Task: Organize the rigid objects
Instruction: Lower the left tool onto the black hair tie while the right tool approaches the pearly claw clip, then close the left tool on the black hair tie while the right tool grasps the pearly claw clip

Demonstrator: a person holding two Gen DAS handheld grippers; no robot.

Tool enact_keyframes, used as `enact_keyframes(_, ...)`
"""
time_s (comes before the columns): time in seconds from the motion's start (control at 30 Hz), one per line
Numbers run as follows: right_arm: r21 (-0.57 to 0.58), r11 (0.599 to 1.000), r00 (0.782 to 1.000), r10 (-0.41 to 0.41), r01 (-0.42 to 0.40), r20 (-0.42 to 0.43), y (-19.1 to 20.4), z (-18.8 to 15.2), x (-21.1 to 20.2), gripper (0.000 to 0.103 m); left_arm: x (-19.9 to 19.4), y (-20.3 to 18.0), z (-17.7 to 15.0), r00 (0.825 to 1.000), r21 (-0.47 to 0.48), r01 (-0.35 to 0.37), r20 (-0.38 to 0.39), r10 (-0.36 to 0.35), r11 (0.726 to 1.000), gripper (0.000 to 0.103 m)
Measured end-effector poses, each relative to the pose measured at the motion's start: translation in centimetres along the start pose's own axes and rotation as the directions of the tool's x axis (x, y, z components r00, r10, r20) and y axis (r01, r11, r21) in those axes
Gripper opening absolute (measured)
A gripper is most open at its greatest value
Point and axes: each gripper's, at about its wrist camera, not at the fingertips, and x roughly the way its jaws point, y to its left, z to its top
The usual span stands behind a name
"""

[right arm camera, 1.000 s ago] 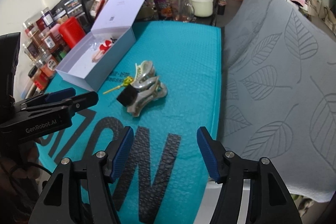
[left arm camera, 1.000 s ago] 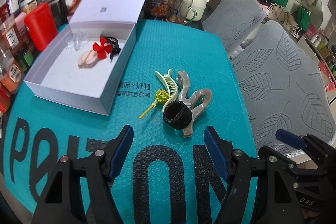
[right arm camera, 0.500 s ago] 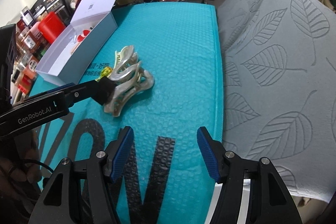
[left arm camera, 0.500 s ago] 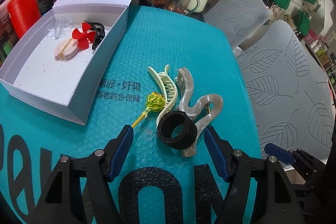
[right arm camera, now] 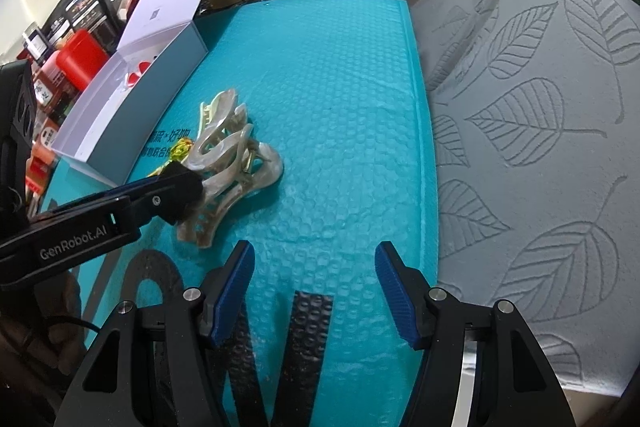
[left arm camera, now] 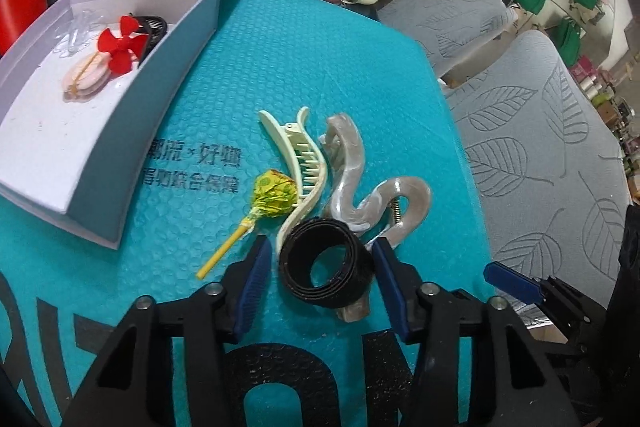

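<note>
As seen rightward, black roll (right arm camera: 182, 193) half-hidden

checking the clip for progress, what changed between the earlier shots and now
The left tool came down onto the pile, and its jaws have just been closing around the black band roll; its pads look to be at the roll's sides, firm contact unclear. The right tool also dropped closer to the teal mat, open and empty. The cream clip, marbled clip, lollipop and box stayed put.
</note>
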Motion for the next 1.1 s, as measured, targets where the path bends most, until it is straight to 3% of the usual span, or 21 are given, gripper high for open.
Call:
enact_keyframes(0.5,0.011,0.999,0.999,0.035,-0.035,0.021,1.3,2.4,1.4,0.063,-2.4,1.4,0.1,1.0,0.037,-0.025,0.017,0.024,0.999,0.046)
enact_keyframes(0.67,-0.009,0.998,0.998,0.063,-0.063,0.019,2.5,3.2,2.3,0.074,-4.0,1.9,-0.5,0.998,0.074,-0.062,0.021,0.06,0.995,0.046)
enact_keyframes(0.73,-0.017,0.998,0.998,0.063,-0.063,0.015,2.9,3.6,2.6,0.087,-4.6,2.2,-0.7,0.996,0.087,-0.085,0.025,0.083,0.993,0.046)
enact_keyframes(0.8,-0.025,0.997,0.997,0.074,-0.073,0.022,3.4,4.0,2.9,0.088,-5.1,2.6,-0.8,0.994,0.094,-0.105,0.036,0.103,0.99,0.046)
enact_keyframes(0.9,-0.047,0.996,0.997,0.071,-0.07,0.009,4.1,4.5,3.7,0.098,-5.6,3.2,-1.0,0.991,0.093,-0.13,0.044,0.127,0.987,0.046)
enact_keyframes(1.1,-0.099,0.994,0.998,0.053,-0.051,0.018,5.4,4.7,5.2,0.098,-6.0,4.2,-0.7,0.988,0.072,-0.151,0.056,0.147,0.986,0.046)
